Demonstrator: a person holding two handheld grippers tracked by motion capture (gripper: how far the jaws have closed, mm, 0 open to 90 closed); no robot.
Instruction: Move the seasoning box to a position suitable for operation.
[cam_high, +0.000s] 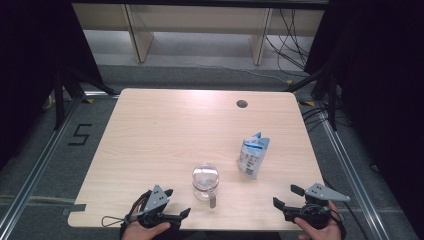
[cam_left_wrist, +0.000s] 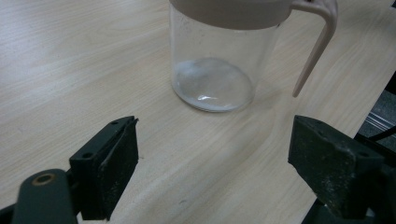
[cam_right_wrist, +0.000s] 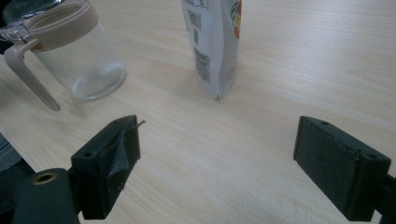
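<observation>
Down at the near edge of the table (cam_high: 150, 130), left gripper (cam_high: 179, 203) held in a hand (cam_high: 145, 231), jaws spread wide, gripping nothing, touching nothing. Seen through the left gripper view: left gripper (cam_left_wrist: 215, 154) aimed at the jar (cam_left_wrist: 219, 65), bare wood between the two black fingers (cam_left_wrist: 112, 163), jar standing upright just ahead and apart from them. Clear glass body, beige lid band, beige handle (cam_left_wrist: 317, 42) curving down on the side toward the right-hand finger, not touching it.

Over at the near right corner, right gripper (cam_high: 284, 196) held in the other hand (cam_high: 317, 231), jaws likewise wide apart and empty. From the right gripper view: right gripper (cam_right_wrist: 217, 156) above plain tabletop, fingers (cam_right_wrist: 109, 161) clear of everything, a shred of loose pad material sticking off the left finger's tip. Beyond them, pouch (cam_right_wrist: 215, 46) standing upright, white with a barcode and small print, near but not touching. Jar (cam_right_wrist: 70, 56) farther off to the left in that view, handle pointing toward the table's near edge.

From the high view: jar (cam_high: 205, 181) near the middle front of the table, between the two grippers and closer to the left one; pouch (cam_high: 253, 155) just beside it to the right and a little farther back, leaning slightly. Round grommet hole (cam_high: 242, 104) near the far edge, well apart from both.
</observation>
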